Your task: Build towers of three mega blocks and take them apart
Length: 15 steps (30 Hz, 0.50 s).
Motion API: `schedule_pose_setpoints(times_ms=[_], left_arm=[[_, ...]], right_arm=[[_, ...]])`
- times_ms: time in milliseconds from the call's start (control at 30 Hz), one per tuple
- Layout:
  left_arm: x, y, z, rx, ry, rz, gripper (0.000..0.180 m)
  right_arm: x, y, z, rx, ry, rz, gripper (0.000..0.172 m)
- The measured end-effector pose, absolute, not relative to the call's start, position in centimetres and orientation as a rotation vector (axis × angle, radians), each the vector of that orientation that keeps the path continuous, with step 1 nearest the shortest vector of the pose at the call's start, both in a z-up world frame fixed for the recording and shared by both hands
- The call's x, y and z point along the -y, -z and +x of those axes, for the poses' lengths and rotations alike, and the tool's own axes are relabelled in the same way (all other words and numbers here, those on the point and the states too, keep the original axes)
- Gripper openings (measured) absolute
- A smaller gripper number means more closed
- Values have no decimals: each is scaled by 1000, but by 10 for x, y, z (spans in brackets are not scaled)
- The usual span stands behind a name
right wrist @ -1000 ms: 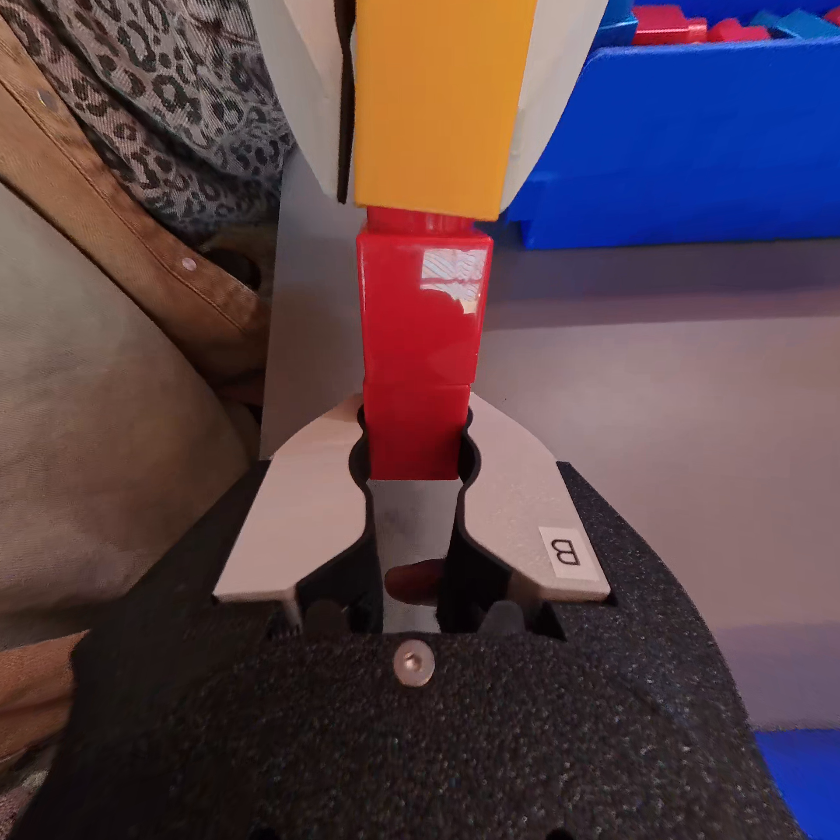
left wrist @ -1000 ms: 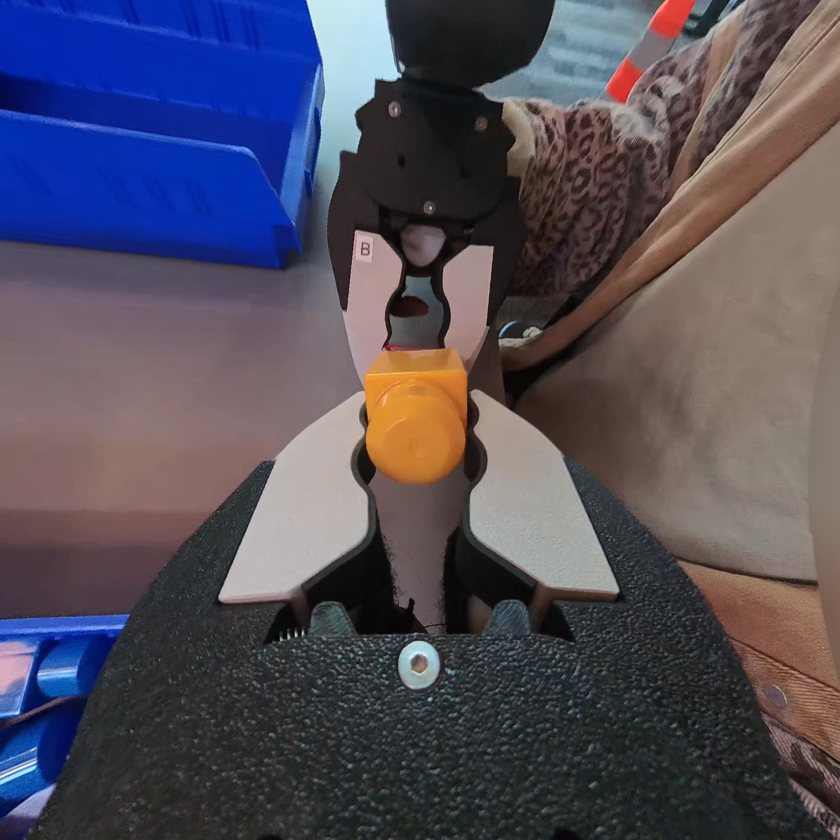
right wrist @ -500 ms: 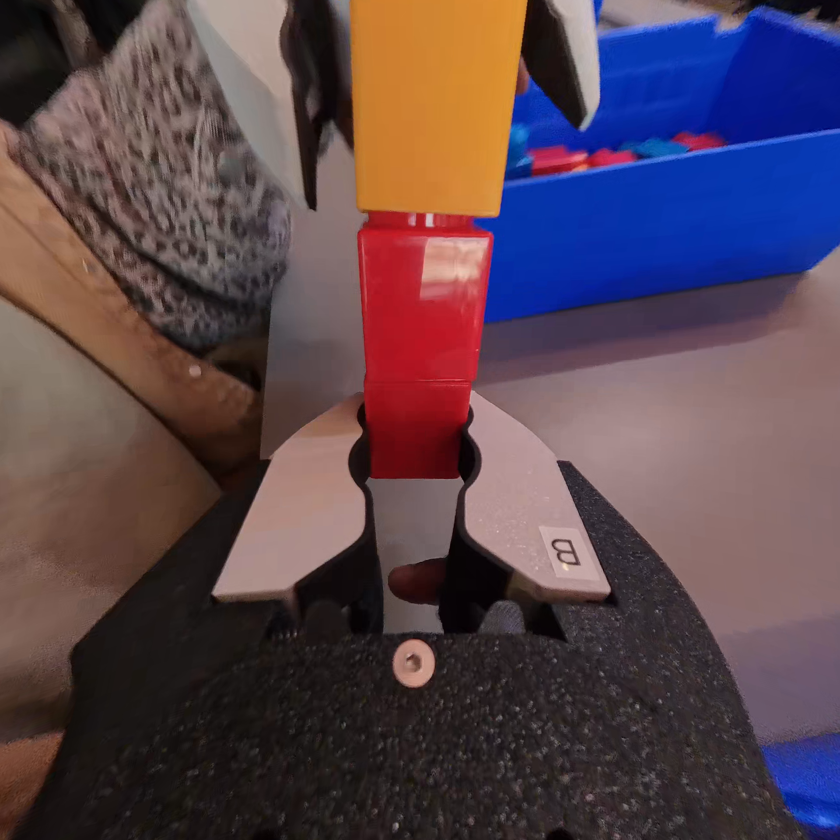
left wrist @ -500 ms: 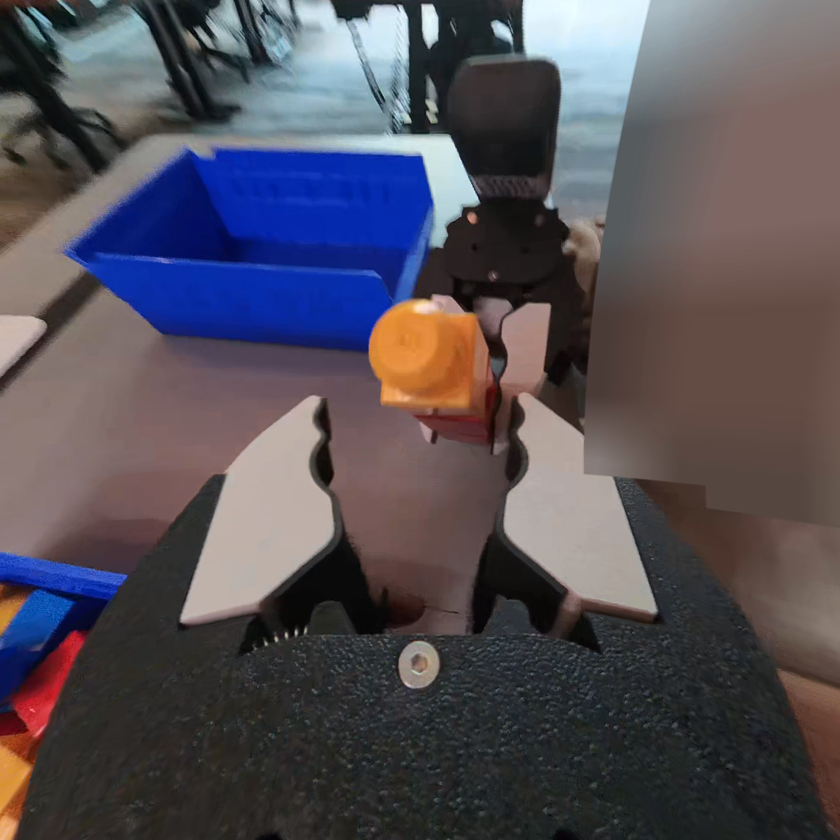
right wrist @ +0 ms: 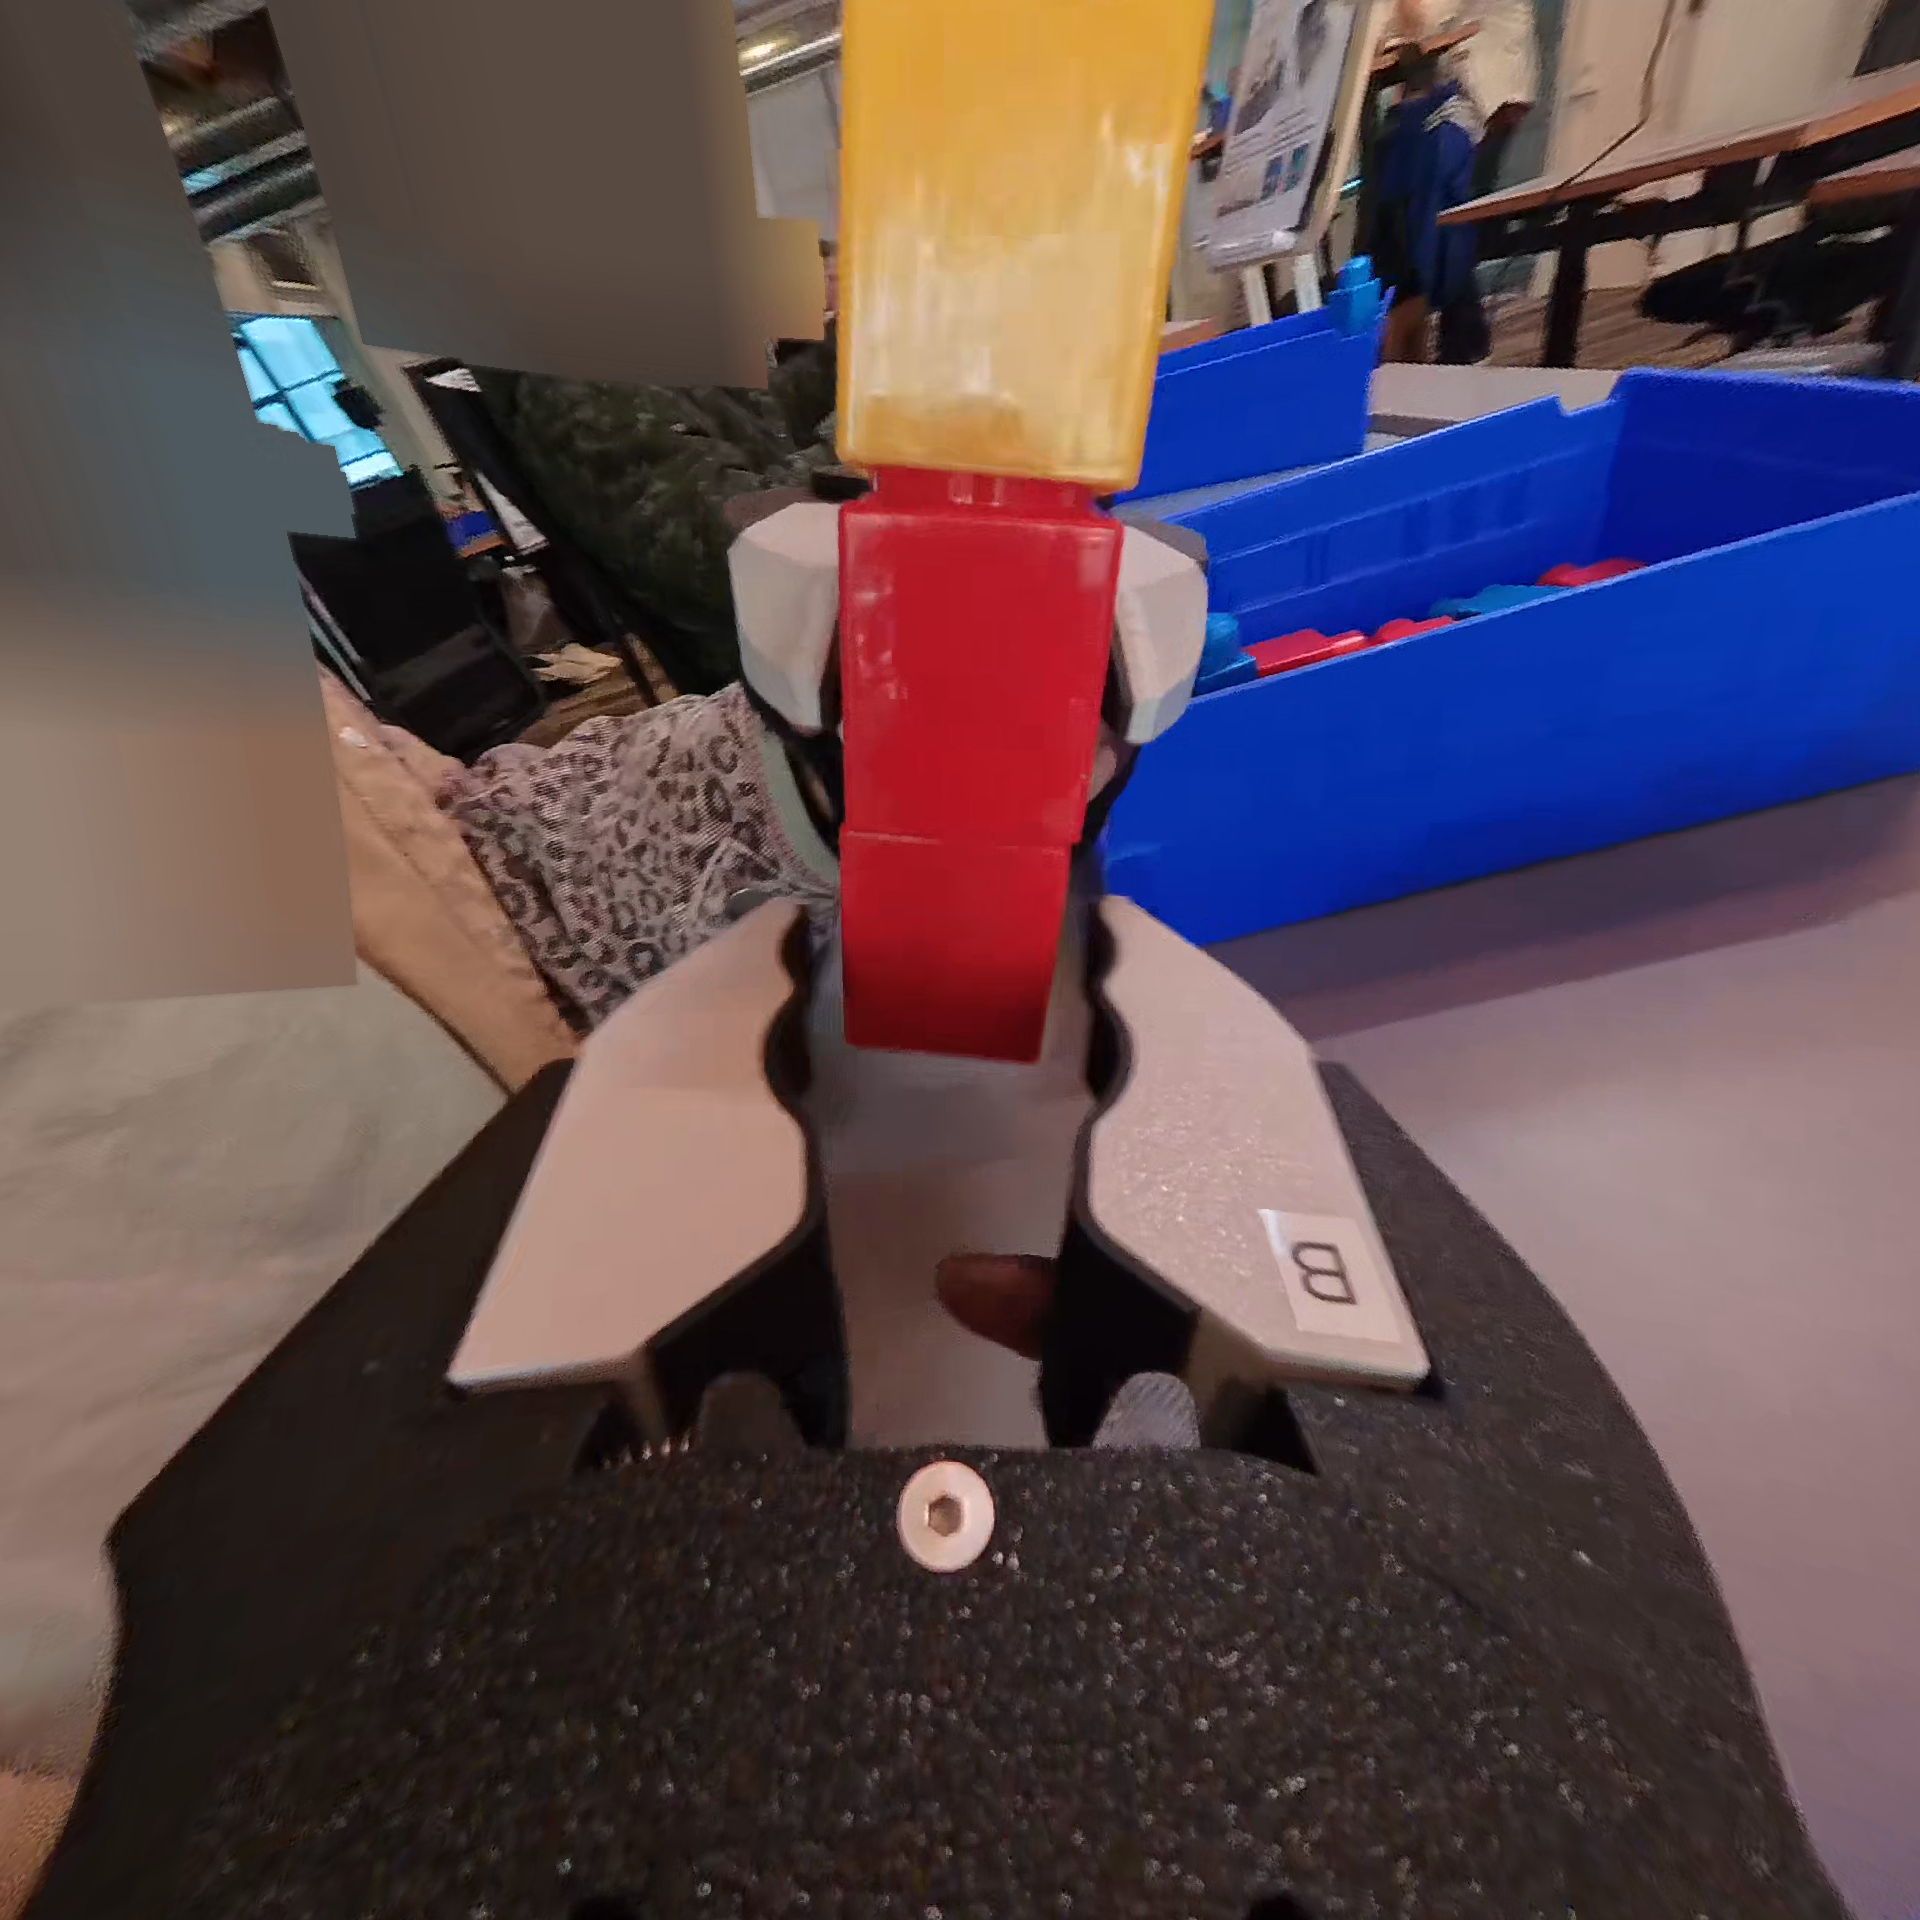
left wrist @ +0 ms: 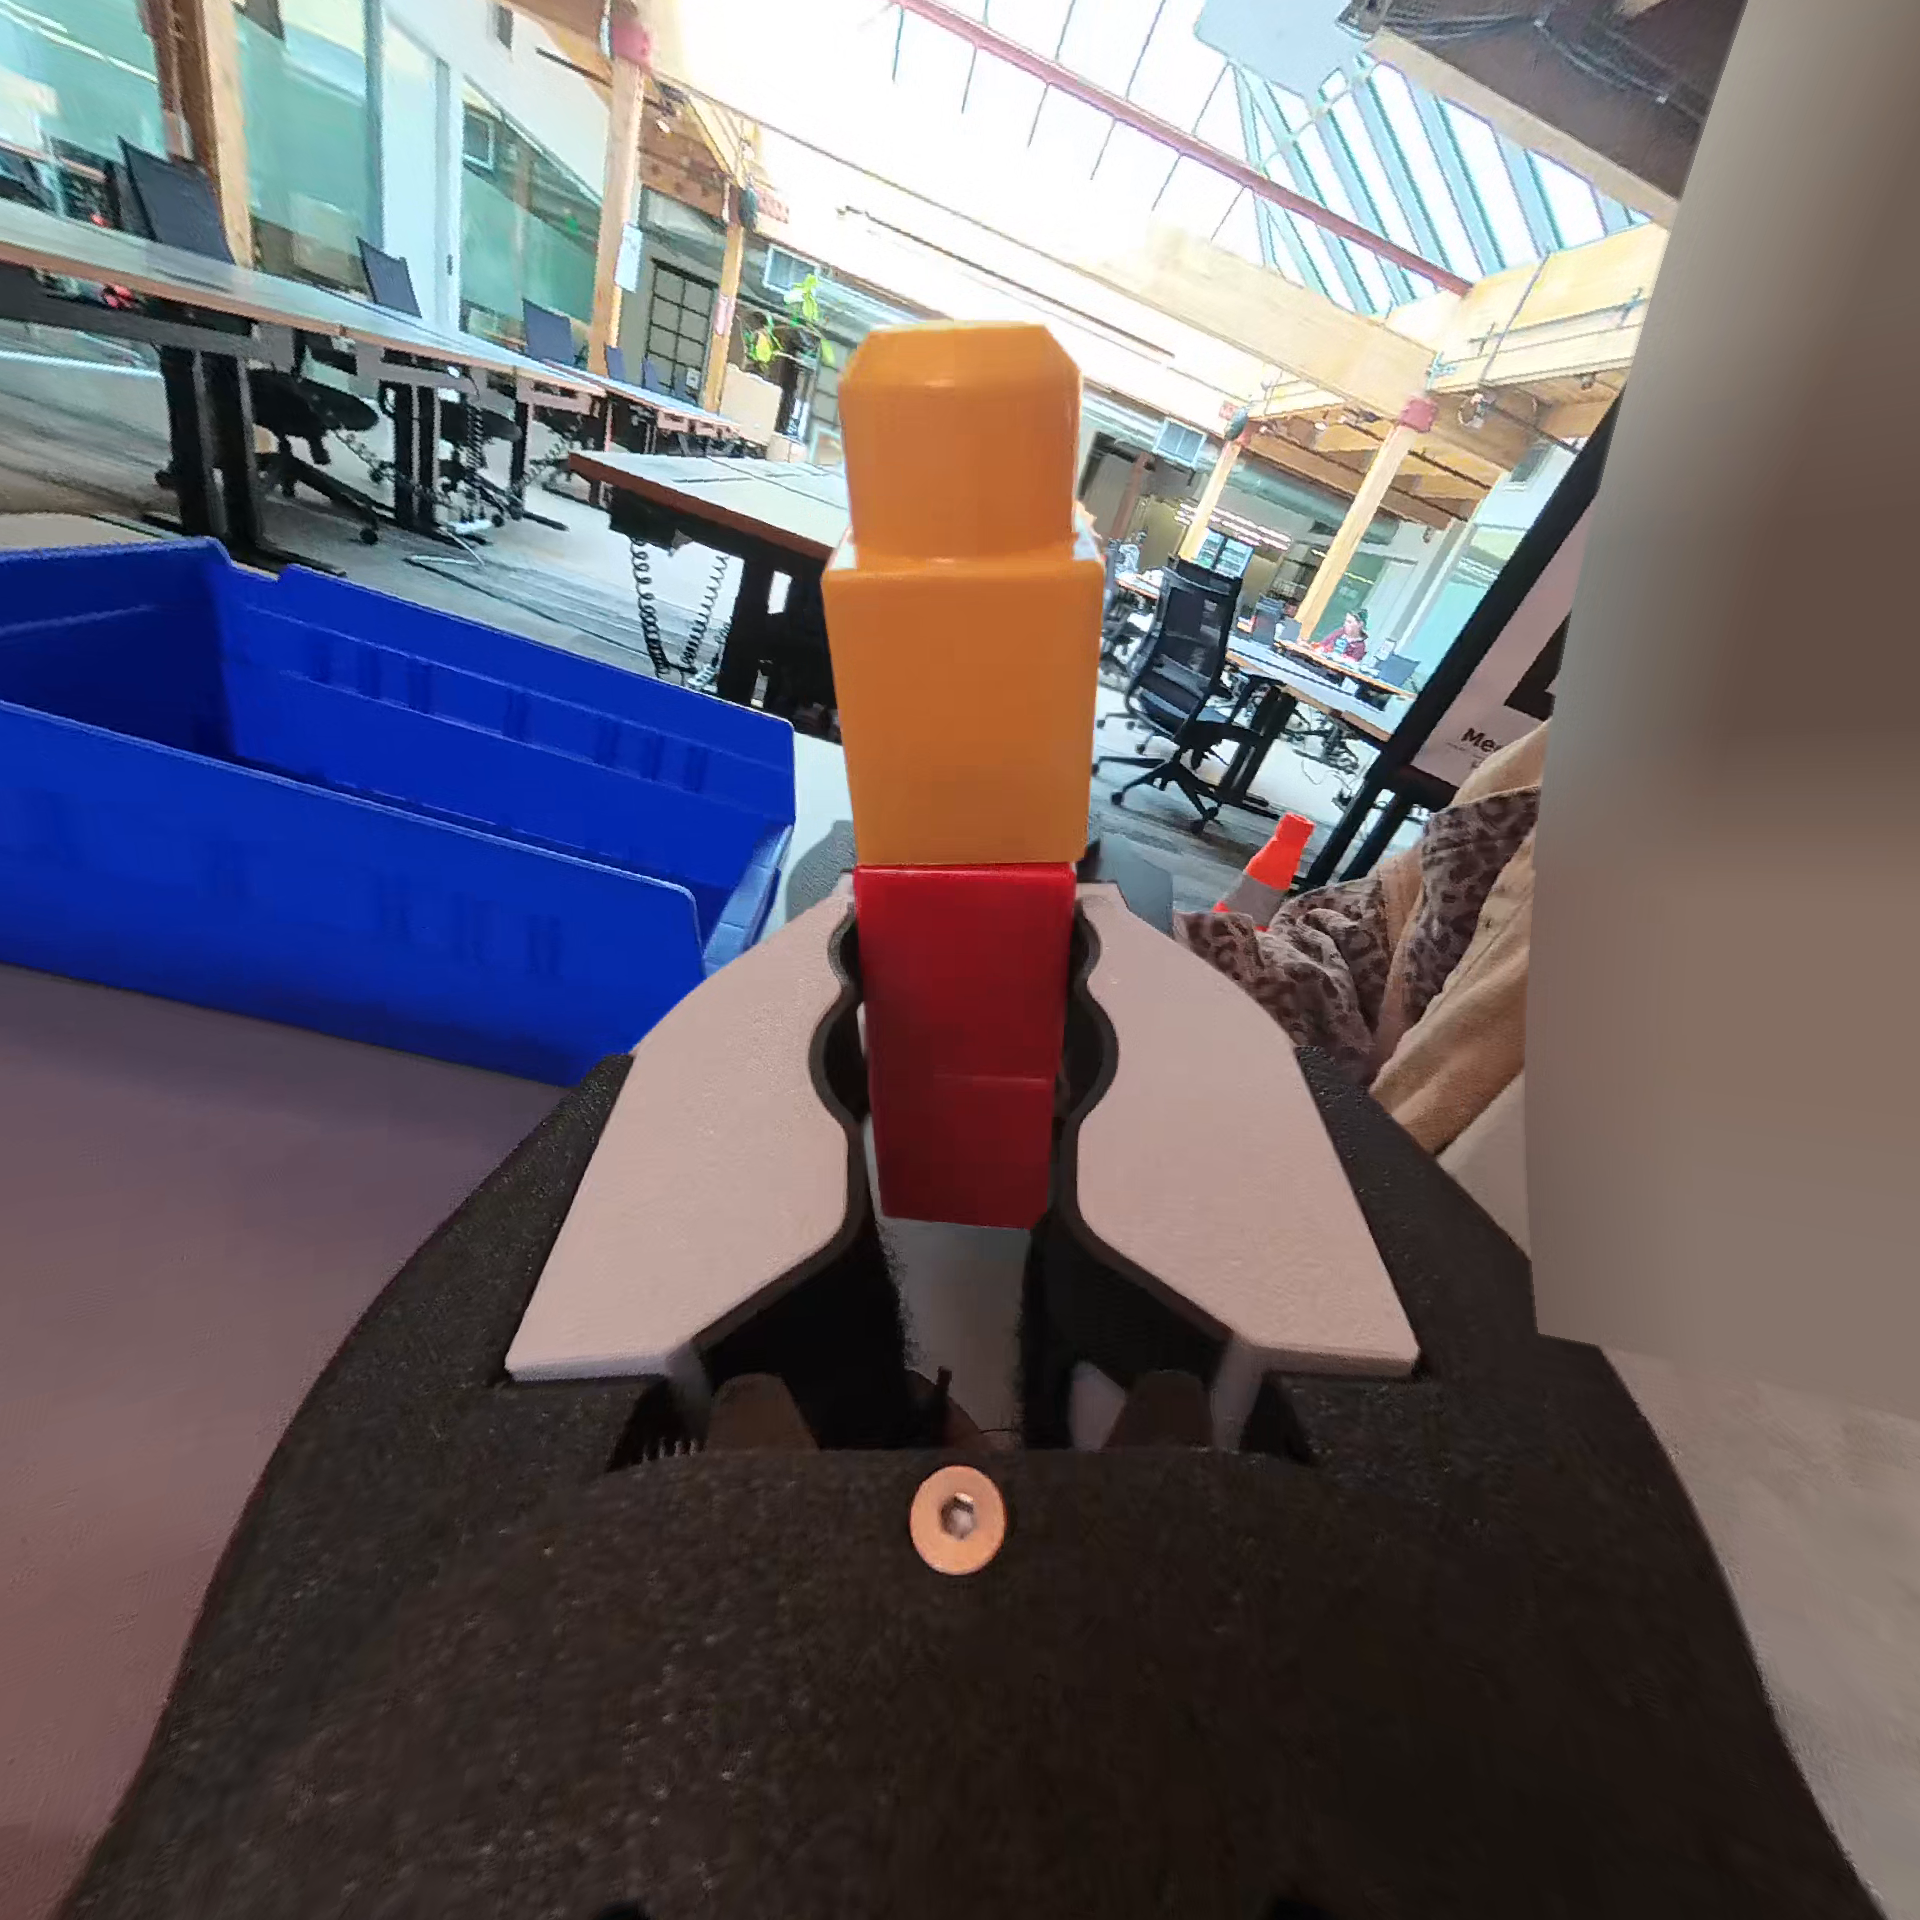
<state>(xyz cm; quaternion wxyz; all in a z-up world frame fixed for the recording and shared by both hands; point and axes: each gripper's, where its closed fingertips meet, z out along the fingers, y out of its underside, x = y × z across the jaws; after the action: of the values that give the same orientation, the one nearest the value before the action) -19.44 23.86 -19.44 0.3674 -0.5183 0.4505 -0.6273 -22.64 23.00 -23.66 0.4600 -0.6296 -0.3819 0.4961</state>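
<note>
A tower of three blocks shows in both views: an orange block (left wrist: pixel 966 707) on top of two red blocks (left wrist: pixel 961 997). My left gripper (left wrist: pixel 964 925) is shut on the red blocks, with both pads pressed on their sides, and holds the tower upright above the table. In the right wrist view its fingers (right wrist: pixel 779 623) clamp the upper red block (right wrist: pixel 971 675) under the orange block (right wrist: pixel 1008 239). My right gripper (right wrist: pixel 948 925) is open. The lower red block (right wrist: pixel 945 945) stands between its pads with a gap on each side.
An empty blue bin (left wrist: pixel 312 831) stands on the grey table (left wrist: pixel 208 1195) at the left. A blue bin (right wrist: pixel 1558 748) with red and blue blocks sits to the right of the tower. A person's leopard-print garment (right wrist: pixel 623 831) and tan coat are close by.
My left gripper let go of the orange block, opened wide, then shut on the red blocks. My right gripper has opened off the lower red block. The tower passed from right to left.
</note>
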Motion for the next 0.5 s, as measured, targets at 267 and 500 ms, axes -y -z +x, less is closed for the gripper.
schedule_pose_setpoints(times_ms=[267,500], left_arm=[[-215,238,-187,-1454,1567,-1534,36],[-223,233,-185,-1426,1444,-1529,36]], right_arm=[[-246,184,-195,553,-1504,-1351,52],[-243,182,-198,627,-1322,-1284,37]])
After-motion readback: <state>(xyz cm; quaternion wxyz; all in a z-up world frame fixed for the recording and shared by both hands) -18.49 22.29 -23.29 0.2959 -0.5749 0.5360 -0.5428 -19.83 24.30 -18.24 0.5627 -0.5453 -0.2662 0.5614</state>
